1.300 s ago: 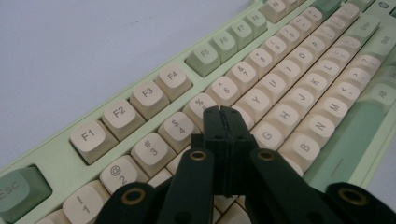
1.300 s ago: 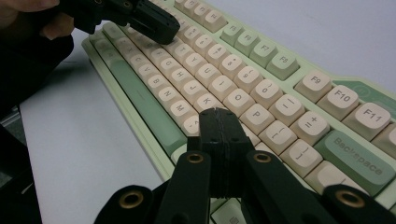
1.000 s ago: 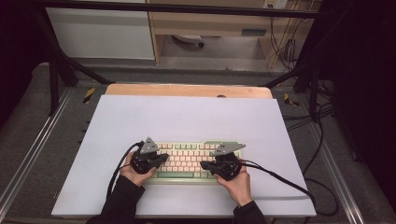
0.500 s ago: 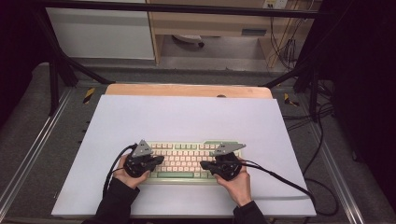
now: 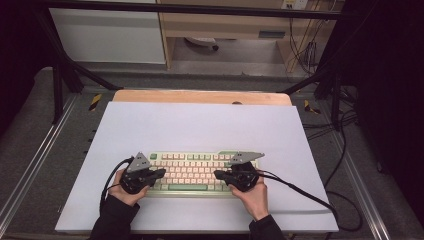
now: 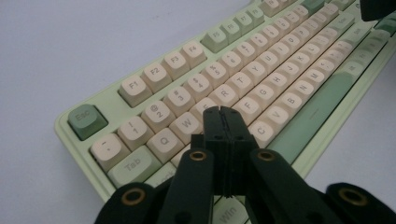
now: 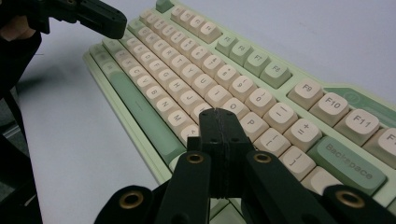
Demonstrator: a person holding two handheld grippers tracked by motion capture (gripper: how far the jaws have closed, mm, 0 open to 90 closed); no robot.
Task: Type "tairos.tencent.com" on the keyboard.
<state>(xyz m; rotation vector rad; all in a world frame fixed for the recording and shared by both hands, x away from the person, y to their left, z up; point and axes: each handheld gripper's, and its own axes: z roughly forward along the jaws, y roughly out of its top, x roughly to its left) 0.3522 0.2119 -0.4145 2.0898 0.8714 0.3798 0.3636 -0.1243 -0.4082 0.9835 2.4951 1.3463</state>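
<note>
A: Start at the grippers. What have I got?

B: My left gripper [image 6: 223, 112] has its jaws pressed fully together, nothing between them, its tip just above the keys near W and E. My right gripper [image 7: 219, 114] is closed and empty too, poised over the keys near P.

A: And the keyboard?

B: The keyboard [image 5: 200, 172] lies flat directly beneath both tips, on the white worktop [image 5: 200, 125], its long side running across from one gripper to the other.

A: How do I handle it?

B: I judge it rigid and fairly light, with keycaps that give under a press and could pop off if pried. I'd tap single keys with a closed tip; to move it, I'd take the green frame at the short ends.
</note>
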